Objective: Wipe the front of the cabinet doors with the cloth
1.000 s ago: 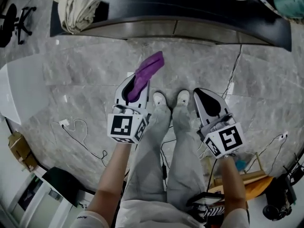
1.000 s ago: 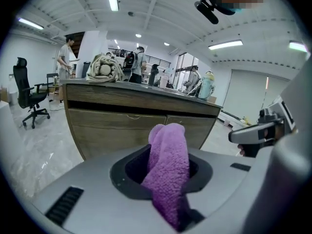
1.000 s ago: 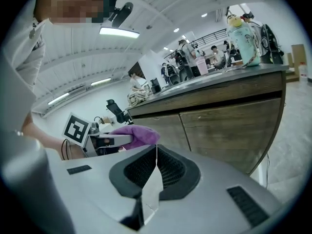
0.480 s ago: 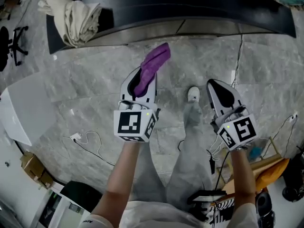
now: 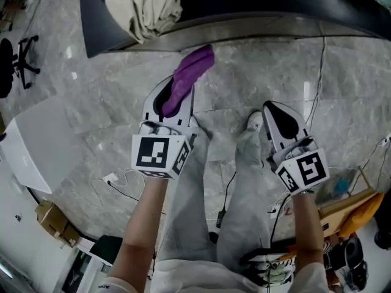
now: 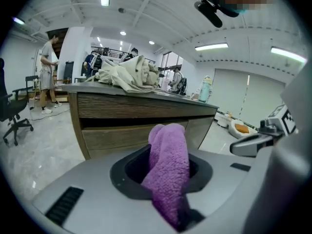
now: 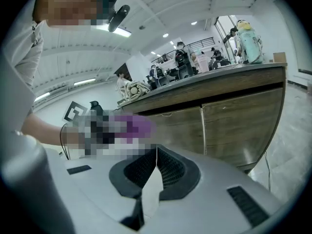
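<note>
My left gripper (image 5: 173, 96) is shut on a purple cloth (image 5: 190, 72), which sticks out past the jaws toward the cabinet. In the left gripper view the purple cloth (image 6: 168, 165) stands up between the closed jaws, and the wooden cabinet front (image 6: 126, 133) is ahead and apart from it. My right gripper (image 5: 276, 116) hangs to the right over the floor, shut with nothing in it. The right gripper view shows its jaws pressed together at the gripper's tip (image 7: 156, 152), and two wooden cabinet doors (image 7: 234, 121) beyond them under a dark countertop.
A heap of beige fabric (image 5: 153, 5) lies on the countertop. Cables (image 5: 122, 179) trail over the marble floor by my legs. A white panel (image 5: 36, 145) and an office chair (image 5: 18, 66) stand left. A green bottle (image 7: 246, 38) is on the counter. People stand far behind.
My left gripper with the cloth has come nearer the cabinet's base. My legs have shifted as I step, and the right gripper has stayed shut beside them.
</note>
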Demonstrator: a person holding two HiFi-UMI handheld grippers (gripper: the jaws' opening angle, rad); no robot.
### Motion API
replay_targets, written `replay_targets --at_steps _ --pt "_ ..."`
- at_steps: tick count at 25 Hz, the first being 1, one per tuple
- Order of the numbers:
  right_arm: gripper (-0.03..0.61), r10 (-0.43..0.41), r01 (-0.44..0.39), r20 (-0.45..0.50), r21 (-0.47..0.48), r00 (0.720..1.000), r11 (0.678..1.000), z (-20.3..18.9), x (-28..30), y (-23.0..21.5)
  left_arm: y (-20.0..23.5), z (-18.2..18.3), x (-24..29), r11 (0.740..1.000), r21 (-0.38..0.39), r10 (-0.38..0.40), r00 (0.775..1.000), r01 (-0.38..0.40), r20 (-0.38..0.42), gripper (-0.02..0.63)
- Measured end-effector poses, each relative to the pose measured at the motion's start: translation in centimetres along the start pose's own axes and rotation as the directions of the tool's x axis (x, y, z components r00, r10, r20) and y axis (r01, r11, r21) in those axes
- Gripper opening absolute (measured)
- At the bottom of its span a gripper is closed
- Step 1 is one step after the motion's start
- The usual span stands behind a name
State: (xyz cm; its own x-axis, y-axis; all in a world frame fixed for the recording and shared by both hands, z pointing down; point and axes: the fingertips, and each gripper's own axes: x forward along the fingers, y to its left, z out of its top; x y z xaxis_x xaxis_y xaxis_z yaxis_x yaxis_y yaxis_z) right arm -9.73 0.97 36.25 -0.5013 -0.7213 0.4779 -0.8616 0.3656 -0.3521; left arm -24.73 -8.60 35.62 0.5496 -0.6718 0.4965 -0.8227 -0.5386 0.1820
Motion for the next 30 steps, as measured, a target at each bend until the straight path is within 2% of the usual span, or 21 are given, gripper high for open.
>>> replay_targets --at_steps 8,11,14,18,23,26,30 --pt "0.028 -0.04 0.039 0.015 0.059 0.999 0.997 -0.8 -3.7 -6.3 -9.9 1.2 8.8 0.998 -0.001 -0.068 0.997 0.068 0.032 0.092" --pt "0.028 -0.044 0.043 0.013 0.072 0.999 0.996 -1.0 -5.0 -8.9 -12.4 2.0 12.3 0.998 -0.012 -0.063 0.997 0.063 0.042 0.093" --pt "0.028 -0.055 0.054 0.006 0.067 0.998 0.996 -1.3 -5.9 -10.7 -13.3 2.5 15.0 0.999 0.013 -0.045 0.998 0.044 0.048 0.092" --pt "0.028 -0.077 0.077 0.003 0.079 0.997 0.994 -2.4 -6.4 -11.4 -11.5 2.7 16.1 0.999 0.03 -0.017 0.999 0.016 0.044 0.092" --pt "0.028 -0.101 0.102 -0.02 0.101 0.995 0.99 -4.4 -5.2 -10.4 -6.7 2.5 14.4 0.999 0.023 0.023 0.999 -0.023 0.033 0.093" --pt "0.028 -0.095 0.098 -0.027 0.105 0.995 0.99 -4.6 -3.3 -8.2 -3.0 2.0 12.4 0.998 0.035 0.051 0.998 -0.052 0.02 0.094" --pt "0.028 -0.035 0.037 -0.024 0.088 0.999 0.995 -3.1 0.7 -4.0 2.5 1.6 9.4 0.995 0.037 0.095 0.995 -0.095 0.009 0.094"
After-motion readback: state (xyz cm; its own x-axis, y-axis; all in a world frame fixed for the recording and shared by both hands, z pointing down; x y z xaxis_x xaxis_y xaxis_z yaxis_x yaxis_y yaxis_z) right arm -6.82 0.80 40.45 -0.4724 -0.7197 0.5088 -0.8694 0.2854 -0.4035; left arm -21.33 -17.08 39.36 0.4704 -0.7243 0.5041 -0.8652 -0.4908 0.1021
